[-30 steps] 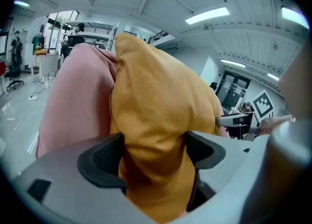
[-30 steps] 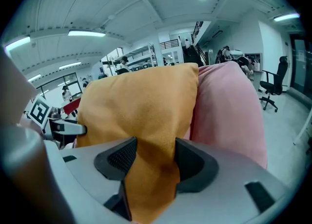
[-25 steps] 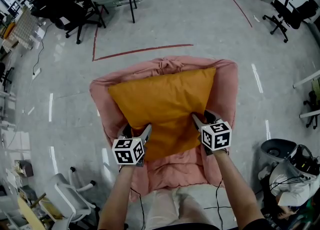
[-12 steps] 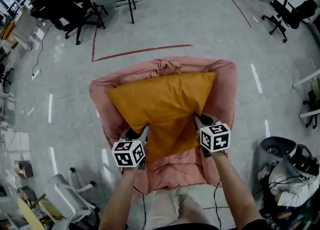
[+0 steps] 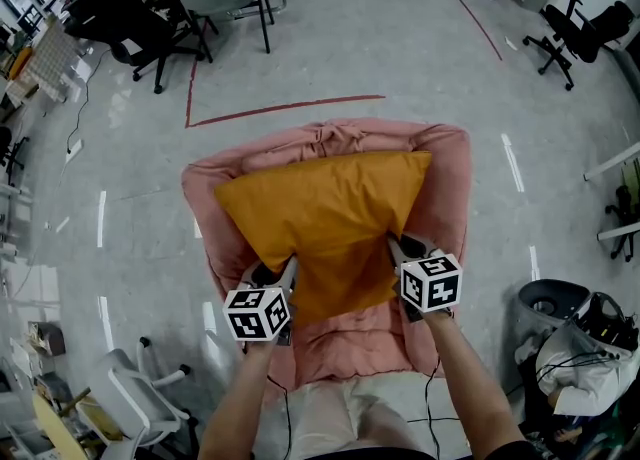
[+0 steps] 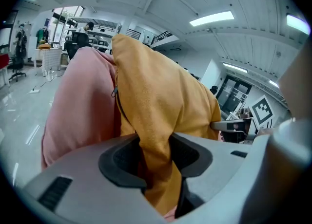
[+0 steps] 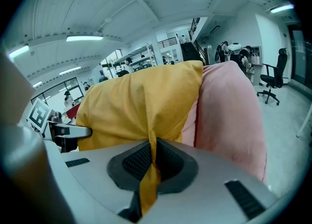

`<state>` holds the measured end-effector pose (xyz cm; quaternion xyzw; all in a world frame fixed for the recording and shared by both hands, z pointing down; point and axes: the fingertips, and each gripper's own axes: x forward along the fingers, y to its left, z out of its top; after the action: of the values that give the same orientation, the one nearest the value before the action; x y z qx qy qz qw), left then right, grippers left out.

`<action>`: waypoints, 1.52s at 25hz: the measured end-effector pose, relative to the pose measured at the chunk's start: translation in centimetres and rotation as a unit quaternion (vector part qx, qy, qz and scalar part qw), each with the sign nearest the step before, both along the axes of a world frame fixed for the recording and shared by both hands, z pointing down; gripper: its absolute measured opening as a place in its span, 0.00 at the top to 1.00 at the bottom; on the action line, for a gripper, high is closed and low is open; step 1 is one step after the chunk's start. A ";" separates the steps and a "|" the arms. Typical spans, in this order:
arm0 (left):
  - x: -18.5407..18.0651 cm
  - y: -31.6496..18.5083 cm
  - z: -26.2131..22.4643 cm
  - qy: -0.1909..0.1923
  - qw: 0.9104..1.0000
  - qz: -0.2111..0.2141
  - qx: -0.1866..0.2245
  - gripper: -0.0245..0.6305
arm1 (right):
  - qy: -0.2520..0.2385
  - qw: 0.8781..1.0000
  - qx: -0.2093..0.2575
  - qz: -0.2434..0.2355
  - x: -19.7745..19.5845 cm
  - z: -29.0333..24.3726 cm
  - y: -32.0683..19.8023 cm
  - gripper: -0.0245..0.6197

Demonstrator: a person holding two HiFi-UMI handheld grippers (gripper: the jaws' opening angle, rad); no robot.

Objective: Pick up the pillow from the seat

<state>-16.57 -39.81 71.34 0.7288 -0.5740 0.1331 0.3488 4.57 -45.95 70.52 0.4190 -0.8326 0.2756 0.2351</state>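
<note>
Pillow (image 5: pixel 320 213) lies on the pink seat (image 5: pixel 452 183); my left gripper (image 5: pixel 274 270), jaws just closing, and right gripper (image 5: pixel 400 246) each pinch its near edges, with open floor (image 5: pixel 380 38) all round

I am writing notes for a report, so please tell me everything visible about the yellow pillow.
The pillow is mustard yellow, rectangular, soft creased cloth. It lies tilted on the pink-covered seat, leaning toward its back. Its near edge is bunched in the jaws, which have just been closing: the left gripper pinches a thick fold, the right gripper a thin one.
</note>
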 end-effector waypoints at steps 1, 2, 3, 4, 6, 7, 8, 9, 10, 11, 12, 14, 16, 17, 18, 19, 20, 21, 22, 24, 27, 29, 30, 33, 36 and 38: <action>0.0 0.0 -0.2 -0.001 1.000 0.000 0.001 0.69 | 0.000 1.000 0.001 -0.001 0.0 -0.2 0.1 0.92; 0.0 0.1 -0.3 -0.001 1.000 0.001 0.001 0.70 | -0.001 1.000 0.003 -0.001 0.0 -0.4 0.1 0.92; 0.0 0.2 -0.5 -0.002 1.000 0.000 0.002 0.69 | -0.001 1.000 0.005 -0.003 0.0 -0.6 0.2 0.92; 0.0 0.2 -0.7 -0.002 1.000 -0.001 0.003 0.70 | -0.001 1.000 0.007 -0.004 0.0 -0.9 0.3 0.92; 0.2 0.4 -1.0 -0.003 1.000 -0.001 0.005 0.69 | -0.002 1.000 0.012 -0.005 0.2 -1.3 0.5 0.92; 0.3 0.6 -1.2 -0.003 1.000 0.000 0.006 0.69 | -0.002 1.000 0.014 -0.005 0.3 -1.6 0.7 0.92; 0.3 0.7 -1.4 -0.004 1.000 0.000 0.007 0.70 | -0.003 1.000 0.016 -0.005 0.3 -1.8 0.8 0.92; 0.2 0.9 -1.7 -0.004 1.000 0.000 0.009 0.69 | -0.004 1.000 0.018 -0.005 0.2 -2.0 1.0 0.92; 0.1 1.1 -1.9 -0.005 1.000 -0.001 0.010 0.70 | -0.005 1.000 0.020 -0.006 0.1 -2.3 1.2 0.92; 0.1 1.2 -2.1 -0.006 1.000 -0.003 0.012 0.69 | -0.007 1.000 0.022 -0.007 0.0 -2.5 1.3 0.92; 0.1 1.4 -2.4 -0.008 1.000 -0.004 0.014 0.70 | -0.008 1.000 0.024 -0.008 0.0 -2.8 1.5 0.92; 0.2 1.6 -3.0 -0.010 1.000 -0.006 0.018 0.70 | -0.011 0.999 0.028 -0.010 0.2 -3.5 1.7 0.92; 0.4 1.9 -3.9 -0.011 1.000 -0.007 0.024 0.70 | -0.014 0.999 0.033 -0.011 0.3 -4.4 2.0 0.92; 0.4 2.0 -4.4 -0.012 1.000 -0.007 0.027 0.70 | -0.016 0.999 0.036 -0.011 0.3 -4.9 2.1 0.92; 0.3 2.2 -4.8 -0.012 0.999 -0.007 0.031 0.70 | -0.018 0.999 0.040 -0.012 0.3 -5.3 2.3 0.92; 0.2 2.3 -5.3 -0.013 0.999 -0.008 0.036 0.70 | -0.020 0.999 0.045 -0.012 0.2 -5.8 2.4 0.92; 0.2 2.4 -5.7 -0.014 0.999 -0.007 0.040 0.70 | -0.022 0.998 0.049 -0.013 0.1 -6.2 2.6 0.92; 0.2 2.5 -6.1 -0.016 0.999 -0.007 0.044 0.70 | -0.023 0.998 0.053 -0.014 0.2 -6.7 2.8 0.92; 0.2 2.7 -6.5 -0.017 0.999 -0.007 0.048 0.70 | -0.024 0.998 0.057 -0.014 0.2 -7.1 2.9 0.92; 0.5 2.9 -7.4 -0.019 0.998 -0.007 0.056 0.70 | -0.027 0.998 0.064 -0.013 0.5 -8.0 3.3 0.92; 0.8 3.2 -8.9 -0.024 0.997 -0.005 0.067 0.70 | -0.031 0.997 0.072 -0.009 0.9 -9.4 3.8 0.92; 0.9 3.5 -9.9 -0.026 0.997 -0.005 0.073 0.70 | -0.033 0.996 0.077 -0.007 1.1 -10.3 4.2 0.92; 0.9 3.6 -10.4 -0.026 0.997 -0.005 0.076 0.70 | -0.033 0.996 0.080 -0.007 1.1 -10.8 4.4 0.92; 1.0 4.0 -11.7 -0.026 0.996 -0.007 0.084 0.70 | -0.037 0.995 0.088 -0.006 1.2 -12.2 4.8 0.92; 1.3 4.7 -12.8 -0.027 0.996 -0.008 0.090 0.70 | -0.040 0.995 0.096 -0.007 1.5 -13.3 5.4 0.92; 1.4 5.2 -13.3 -0.028 0.995 -0.010 0.093 0.70 | -0.038 0.994 0.101 -0.011 1.5 -13.9 5.9 0.92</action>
<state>-15.17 -34.65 58.07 0.7483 -0.6007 0.0957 0.2646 6.12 -40.05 56.62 0.4202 -0.8692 0.2033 0.1628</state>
